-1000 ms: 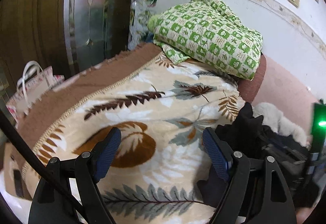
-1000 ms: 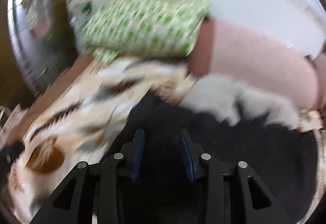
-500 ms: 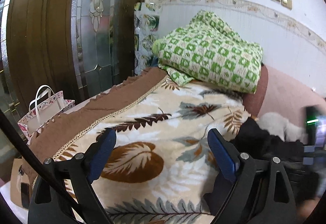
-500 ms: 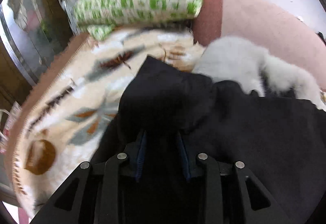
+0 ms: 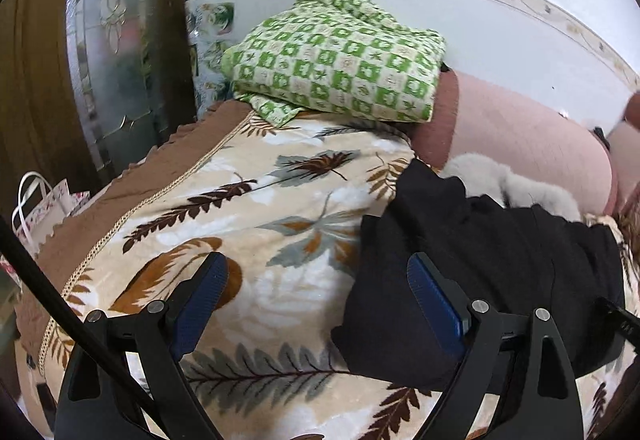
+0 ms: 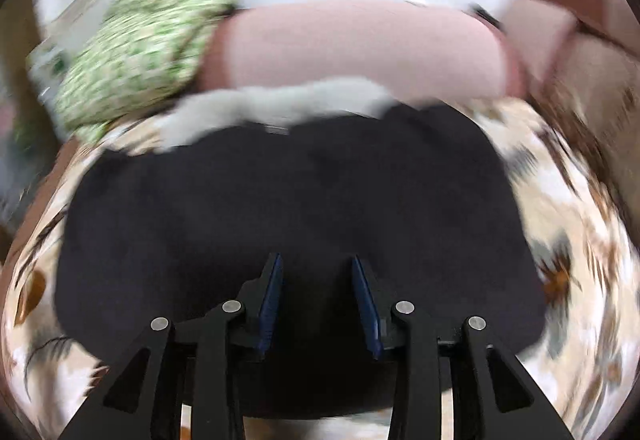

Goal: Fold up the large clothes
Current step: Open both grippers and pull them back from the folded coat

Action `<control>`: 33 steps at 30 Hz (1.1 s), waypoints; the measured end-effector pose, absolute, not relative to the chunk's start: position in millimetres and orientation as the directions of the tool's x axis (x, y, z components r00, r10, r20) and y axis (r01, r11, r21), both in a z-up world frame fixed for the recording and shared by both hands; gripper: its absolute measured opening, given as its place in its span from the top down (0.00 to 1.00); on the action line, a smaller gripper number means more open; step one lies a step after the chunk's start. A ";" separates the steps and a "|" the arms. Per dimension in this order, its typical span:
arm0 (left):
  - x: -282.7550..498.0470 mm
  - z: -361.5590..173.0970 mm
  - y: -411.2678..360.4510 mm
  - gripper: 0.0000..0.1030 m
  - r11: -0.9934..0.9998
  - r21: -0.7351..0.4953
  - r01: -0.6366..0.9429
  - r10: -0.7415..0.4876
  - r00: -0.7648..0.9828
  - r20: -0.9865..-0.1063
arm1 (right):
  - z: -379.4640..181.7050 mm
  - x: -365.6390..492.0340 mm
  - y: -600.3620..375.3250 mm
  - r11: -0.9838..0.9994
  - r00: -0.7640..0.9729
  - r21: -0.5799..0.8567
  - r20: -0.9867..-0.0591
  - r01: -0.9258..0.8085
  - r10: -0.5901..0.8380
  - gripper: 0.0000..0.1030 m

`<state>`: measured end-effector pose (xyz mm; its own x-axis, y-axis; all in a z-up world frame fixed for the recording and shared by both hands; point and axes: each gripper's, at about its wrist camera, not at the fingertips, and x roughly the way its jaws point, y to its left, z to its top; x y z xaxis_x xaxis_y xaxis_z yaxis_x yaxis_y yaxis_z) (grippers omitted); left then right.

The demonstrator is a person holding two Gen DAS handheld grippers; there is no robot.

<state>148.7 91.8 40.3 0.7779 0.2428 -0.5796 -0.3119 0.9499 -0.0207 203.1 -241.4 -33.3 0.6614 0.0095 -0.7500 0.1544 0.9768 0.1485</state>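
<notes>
Black garment (image 6: pixel 300 200) lies under both gaping, empty grippers: left (image 5: pixel 316 296), right (image 6: pixel 316 288).

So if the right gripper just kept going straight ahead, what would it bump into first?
Most likely the black garment. The right gripper points across it with its jaws parted. The picture is blurred, so how far above the cloth it sits is unclear.

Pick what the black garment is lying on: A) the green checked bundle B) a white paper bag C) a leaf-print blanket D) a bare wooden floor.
C: in the left wrist view the black garment lies flat on the leaf-print blanket, apart from the green checked bundle further back.
</notes>
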 end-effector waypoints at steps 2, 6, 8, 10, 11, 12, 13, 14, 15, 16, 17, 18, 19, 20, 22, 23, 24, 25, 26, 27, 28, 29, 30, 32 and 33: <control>148.4 39.5 87.1 0.12 0.950 -0.008 -0.312 0.252 0.781 -0.571 | -33.2 191.8 -260.1 0.964 0.667 0.179 -0.745 0.195 0.004 0.62; 150.9 36.6 76.1 0.12 0.944 0.052 -0.327 0.300 0.779 -0.550 | -30.6 158.8 -264.8 0.961 0.680 0.169 -0.733 0.220 -0.027 0.61; 152.8 33.7 70.1 0.12 0.948 0.067 -0.312 0.295 0.777 -0.556 | -32.9 143.5 -258.2 0.965 0.679 0.160 -0.734 0.206 -0.023 0.61; 155.0 29.1 65.7 0.12 0.959 0.056 -0.277 0.257 0.769 -0.585 | -35.8 128.9 -250.8 0.968 0.678 0.158 -0.735 0.194 -0.016 0.59; 155.9 26.1 63.3 0.12 0.965 0.043 -0.259 0.231 0.762 -0.605 | -38.3 123.2 -245.8 0.968 0.677 0.160 -0.736 0.191 -0.012 0.57; 157.0 21.6 59.7 0.12 0.972 0.018 -0.235 0.193 0.750 -0.632 | -40.9 119.6 -244.5 0.969 0.674 0.165 -0.739 0.186 -0.003 0.56; 157.4 18.1 56.2 0.12 0.976 0.000 -0.216 0.164 0.741 -0.651 | -42.6 115.1 -242.0 0.969 0.670 0.171 -0.742 0.180 0.007 0.55; 157.3 13.8 50.7 0.12 0.981 -0.015 -0.194 0.135 0.732 -0.668 | -44.2 109.2 -238.9 0.970 0.664 0.172 -0.747 0.172 0.015 0.53; 156.7 11.2 45.1 0.12 0.983 -0.018 -0.181 0.122 0.726 -0.677 | -45.5 104.0 -235.6 0.972 0.657 0.165 -0.754 0.166 0.016 0.51; 155.2 7.3 38.2 0.12 0.986 -0.015 -0.165 0.110 0.719 -0.686 | -47.4 99.3 -233.9 0.974 0.653 0.159 -0.757 0.161 0.016 0.51; 152.3 4.5 30.2 0.12 0.989 -0.006 -0.150 0.104 0.713 -0.693 | -47.8 94.9 -232.5 0.975 0.651 0.158 -0.759 0.157 0.018 0.50; 149.1 2.4 24.5 0.12 0.990 -0.001 -0.142 0.101 0.711 -0.696 | -47.8 90.0 -231.7 0.975 0.651 0.160 -0.759 0.155 0.021 0.50; 145.1 1.1 17.3 0.12 0.992 0.001 -0.127 0.092 0.708 -0.700 | -47.1 86.0 -232.0 0.975 0.650 0.164 -0.760 0.152 0.026 0.49; 140.1 0.4 10.1 0.12 0.994 -0.001 -0.113 0.080 0.706 -0.703 | -46.4 82.5 -233.0 0.974 0.649 0.167 -0.760 0.152 0.029 0.47; 131.3 0.0 -0.9 0.12 0.995 -0.003 -0.097 0.066 0.703 -0.708 | -42.9 73.1 -238.8 0.971 0.655 0.179 -0.755 0.160 0.031 0.46; 124.1 -1.4 -6.9 0.12 0.996 -0.003 -0.090 0.061 0.702 -0.710 | -41.2 67.4 -241.9 0.968 0.660 0.188 -0.751 0.167 0.032 0.44; 120.1 -2.7 -10.8 0.12 0.996 -0.002 -0.087 0.060 0.699 -0.713 | -39.5 62.4 -246.1 0.965 0.663 0.197 -0.748 0.172 0.035 0.43; 112.8 -5.6 -15.9 0.12 0.996 0.002 -0.085 0.060 0.691 -0.720 | -38.0 56.9 -249.8 0.963 0.666 0.203 -0.745 0.175 0.036 0.42; 104.8 -9.0 -20.9 0.12 0.997 0.006 -0.079 0.059 0.681 -0.730 | -36.7 50.8 -252.9 0.963 0.671 0.206 -0.741 0.176 0.036 0.40; 99.6 -10.7 -23.2 0.12 0.997 0.009 -0.075 0.057 0.675 -0.735 | -35.7 45.4 -255.6 0.963 0.677 0.206 -0.736 0.176 0.033 0.38; 92.3 -14.4 -27.5 0.12 0.997 0.016 -0.070 0.059 0.667 -0.743 | -35.0 41.4 -255.7 0.964 0.680 0.201 -0.733 0.176 0.029 0.37; 85.2 -19.3 -32.3 0.12 0.997 0.028 -0.066 0.065 0.657 -0.751 | -34.7 34.9 -256.1 0.967 0.685 0.187 -0.728 0.170 0.021 0.36; 81.4 -22.5 -34.9 0.12 0.997 0.036 -0.064 0.069 0.651 -0.756 | -34.4 30.8 -255.2 0.971 0.690 0.174 -0.724 0.163 0.014 0.35; 75.1 -35.2 -41.5 0.12 0.996 0.062 -0.056 0.084 0.622 -0.779 | -34.0 23.8 -250.8 0.978 0.699 0.146 -0.715 0.147 0.002 0.35; 73.7 -39.7 -42.9 0.12 0.996 0.070 -0.060 0.092 0.610 -0.787 | -34.0 21.9 -249.7 0.980 0.702 0.140 -0.713 0.140 0.002 0.35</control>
